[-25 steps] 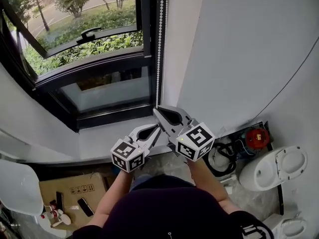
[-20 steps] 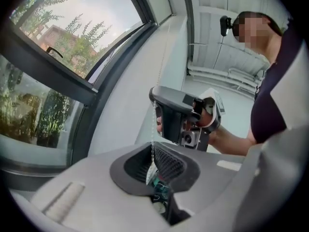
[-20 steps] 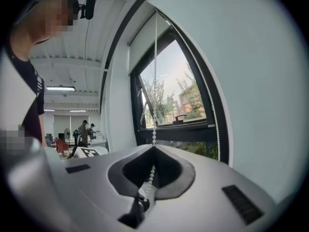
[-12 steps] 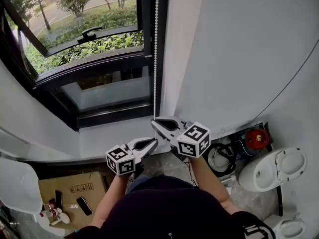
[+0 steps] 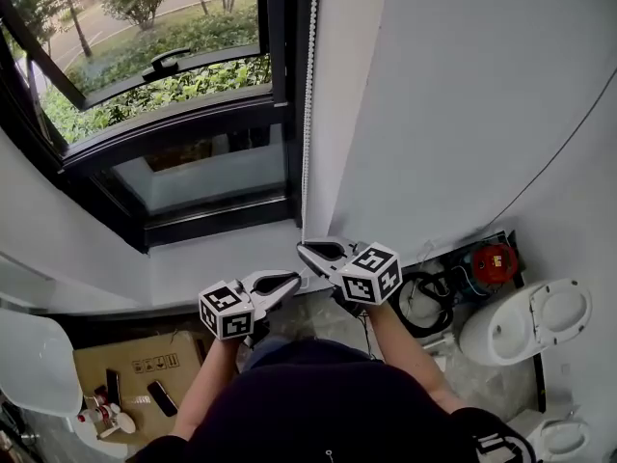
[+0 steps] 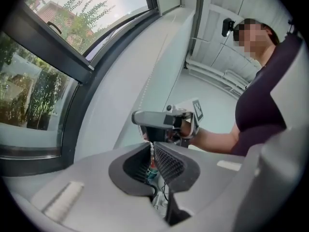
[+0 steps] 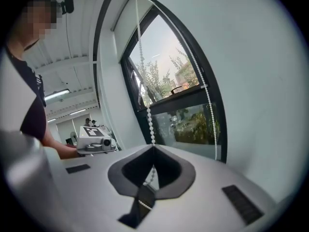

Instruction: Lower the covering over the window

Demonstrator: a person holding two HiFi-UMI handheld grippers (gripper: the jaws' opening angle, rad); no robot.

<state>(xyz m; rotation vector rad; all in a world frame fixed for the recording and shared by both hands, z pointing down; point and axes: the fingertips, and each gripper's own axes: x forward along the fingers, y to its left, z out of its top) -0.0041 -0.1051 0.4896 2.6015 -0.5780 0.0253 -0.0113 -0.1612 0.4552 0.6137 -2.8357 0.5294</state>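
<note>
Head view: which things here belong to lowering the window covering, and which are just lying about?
Job: bead chain, window, left gripper, right gripper, both shut on the chain.
Lying about: cardboard box, coiled black cable, red-capped device.

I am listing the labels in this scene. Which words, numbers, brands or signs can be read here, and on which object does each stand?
No word, number or brand is readable.
Cardboard box: small printed handling symbols, too small to read.
Cubes of the left gripper and right gripper: black-and-white square markers, no letters.
</note>
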